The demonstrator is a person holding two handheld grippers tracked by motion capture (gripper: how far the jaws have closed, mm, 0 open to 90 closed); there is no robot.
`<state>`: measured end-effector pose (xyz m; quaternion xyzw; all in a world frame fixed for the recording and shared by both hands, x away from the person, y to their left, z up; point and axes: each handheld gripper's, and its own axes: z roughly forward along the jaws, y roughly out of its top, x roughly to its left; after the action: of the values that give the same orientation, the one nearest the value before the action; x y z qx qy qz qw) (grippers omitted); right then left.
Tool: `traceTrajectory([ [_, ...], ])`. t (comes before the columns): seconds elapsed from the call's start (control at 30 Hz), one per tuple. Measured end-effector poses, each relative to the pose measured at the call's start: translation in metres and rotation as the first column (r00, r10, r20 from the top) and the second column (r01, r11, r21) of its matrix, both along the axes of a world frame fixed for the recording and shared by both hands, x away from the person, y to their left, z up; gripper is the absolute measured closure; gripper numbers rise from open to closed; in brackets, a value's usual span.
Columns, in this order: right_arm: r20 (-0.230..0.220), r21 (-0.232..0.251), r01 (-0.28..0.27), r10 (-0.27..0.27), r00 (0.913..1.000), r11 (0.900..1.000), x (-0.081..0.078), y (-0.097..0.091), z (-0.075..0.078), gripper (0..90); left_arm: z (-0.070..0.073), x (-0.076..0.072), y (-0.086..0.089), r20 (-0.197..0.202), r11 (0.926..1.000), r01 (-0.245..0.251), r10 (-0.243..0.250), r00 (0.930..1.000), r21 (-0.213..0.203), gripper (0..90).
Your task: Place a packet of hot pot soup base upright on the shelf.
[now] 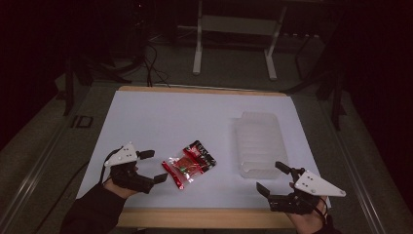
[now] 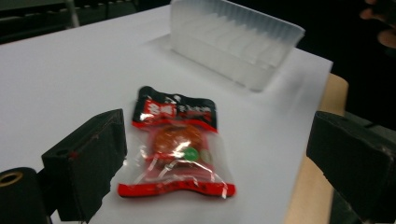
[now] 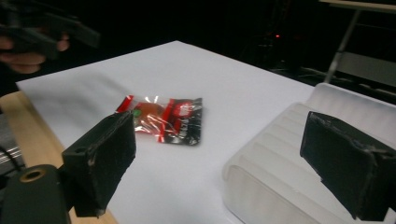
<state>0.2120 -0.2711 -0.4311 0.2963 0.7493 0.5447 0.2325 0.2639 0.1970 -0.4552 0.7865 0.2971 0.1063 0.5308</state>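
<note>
Left side of the tabletop [image 1: 146, 117]: the left tongs [image 1: 150, 166] rest low near the front edge, held in the person's left hand [image 1: 117, 187]. The jaws stand apart with nothing between them. They point rightward across the white sheet.

Centre: the snack packet [image 1: 189, 164] lies flat on the white sheet, just beside the left tongs and not touching them. It appears to be 2 overlapping sachets, red and black with clear film; I cannot tell if they are joined. In the left gripper view the packet [image 2: 176, 149] sits straight ahead between the 2 open jaws, its long axis running roughly along the line of reach, black end farthest away. In the high view that axis lies diagonally, near-left to far-right.

Right side: the clear ribbed tray [image 1: 259, 142] stands empty, well apart from the packet. The right tongs [image 1: 274, 177] hover at the tray's front edge, jaws apart and empty, held in the right hand [image 1: 307, 219].

Judgement: the left tongs are clearly the nearer to the packet. A short advance rightward would bring the jaws astride it. Since the packet lies lengthwise to the approach, the jaws would close across its narrow width, which suits a grip on thin film.
</note>
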Motion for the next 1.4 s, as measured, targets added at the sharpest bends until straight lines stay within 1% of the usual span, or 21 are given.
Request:
traceTrajectory([
  [0.03,-0.010,-0.001,-0.008,0.008,0.9999,1.0000,0.000,0.001,0.000,11.1,0.001,0.007,-0.001,-0.006,1.0000,-0.002,0.002,1.0000,0.000,5.9],
  [0.1,-0.007,-0.006,-0.018,0.018,0.9998,0.9998,0.000,0.001,0.000,13.0,0.001,0.009,-0.002,-0.007,1.0000,-0.005,0.005,1.0000,0.002,6.4],
  [0.17,-0.001,-0.012,-0.024,0.024,0.9997,0.9996,-0.001,0.001,0.000,13.0,0.001,0.016,-0.005,-0.012,0.9999,0.000,0.000,0.9999,0.012,6.9],
  [0.2,0.000,-0.012,-0.022,0.022,0.9998,0.9997,-0.001,0.001,0.000,13.2,0.000,0.022,-0.009,-0.016,0.9997,0.007,-0.006,0.9999,0.021,6.9],
  [0.23,0.000,-0.012,-0.022,0.022,0.9998,0.9997,-0.001,0.001,0.000,13.2,0.000,0.022,-0.009,-0.016,0.9997,0.007,-0.006,0.9999,0.021,6.9],
  [0.3,-0.010,-0.005,-0.028,0.028,0.9996,0.9996,0.000,0.001,-0.001,13.3,-0.001,0.032,-0.014,-0.019,0.9996,0.007,-0.006,0.9998,0.029,8.8],
  [0.33,-0.010,-0.005,-0.028,0.028,0.9996,0.9996,0.000,0.001,-0.001,13.3,-0.001,0.032,-0.014,-0.019,0.9996,0.007,-0.006,0.9998,0.029,8.9],
  [0.37,-0.015,-0.008,-0.033,0.033,0.9993,0.9994,0.000,0.001,-0.001,13.3,-0.002,0.040,-0.017,-0.025,0.9991,0.008,-0.007,0.9996,0.040,9.0],
  [0.4,-0.015,-0.008,-0.033,0.033,0.9993,0.9994,0.000,0.001,-0.001,13.3,-0.002,0.040,-0.017,-0.025,0.9991,0.008,-0.007,0.9996,0.040,9.1],
  [0.5,-0.017,-0.004,-0.039,0.039,0.9991,0.9992,0.000,0.001,-0.001,13.4,-0.004,0.052,-0.022,-0.036,0.9987,0.014,-0.013,0.9993,0.049,11.1],
  [0.53,-0.017,-0.004,-0.039,0.039,0.9991,0.9992,0.000,0.001,-0.001,13.4,-0.004,0.052,-0.022,-0.036,0.9987,0.014,-0.013,0.9993,0.049,12.3],
  [0.67,-0.023,0.000,-0.043,0.043,0.9988,0.9991,0.001,0.001,-0.002,13.5,-0.007,0.066,-0.029,-0.042,0.9975,0.026,-0.023,0.9988,0.066,14.3],
  [0.73,-0.024,-0.005,-0.045,0.045,0.9987,0.9990,0.001,0.001,-0.002,13.6,-0.008,0.071,-0.032,-0.037,0.9970,0.035,-0.032,0.9988,0.069,15.9],
  [0.77,-0.023,-0.006,-0.045,0.045,0.9987,0.9990,0.001,0.002,-0.002,13.6,-0.009,0.073,-0.034,-0.034,0.9963,0.041,-0.038,0.9987,0.076,18.4],
  [0.83,-0.022,-0.012,-0.050,0.049,0.9985,0.9987,0.001,0.002,-0.003,13.6,-0.011,0.078,-0.038,-0.039,0.9943,0.052,-0.049,0.9981,0.093,20.1],
  [0.9,-0.024,-0.012,-0.051,0.051,0.9984,0.9986,0.001,0.003,-0.003,13.6,-0.013,0.084,-0.041,-0.050,0.9933,0.063,-0.058,0.9970,0.097,21.6],
  [1.13,-0.037,-0.007,-0.053,0.053,0.9979,0.9986,0.002,0.002,-0.005,13.9,-0.020,0.101,-0.055,-0.060,0.9903,0.059,-0.052,0.9968,0.126,26.8],
  [1.17,-0.037,-0.008,-0.055,0.054,0.9978,0.9985,0.002,0.002,-0.005,13.9,-0.021,0.103,-0.057,-0.067,0.9912,0.057,-0.049,0.9965,0.119,28.4],
  [1.2,-0.037,-0.007,-0.055,0.055,0.9978,0.9985,0.002,0.002,-0.005,13.9,-0.022,0.105,-0.059,-0.065,0.9894,0.057,-0.049,0.9967,0.133,29.6],
  [1.27,-0.037,-0.009,-0.057,0.057,0.9977,0.9983,0.002,0.003,-0.005,14.0,-0.025,0.109,-0.062,-0.072,0.9875,0.063,-0.053,0.9960,0.144,32.3],
  [1.4,-0.039,-0.010,-0.057,0.057,0.9976,0.9983,0.003,0.003,-0.006,14.1,-0.030,0.117,-0.068,-0.090,0.9834,0.066,-0.051,0.9946,0.169,33.6],
])
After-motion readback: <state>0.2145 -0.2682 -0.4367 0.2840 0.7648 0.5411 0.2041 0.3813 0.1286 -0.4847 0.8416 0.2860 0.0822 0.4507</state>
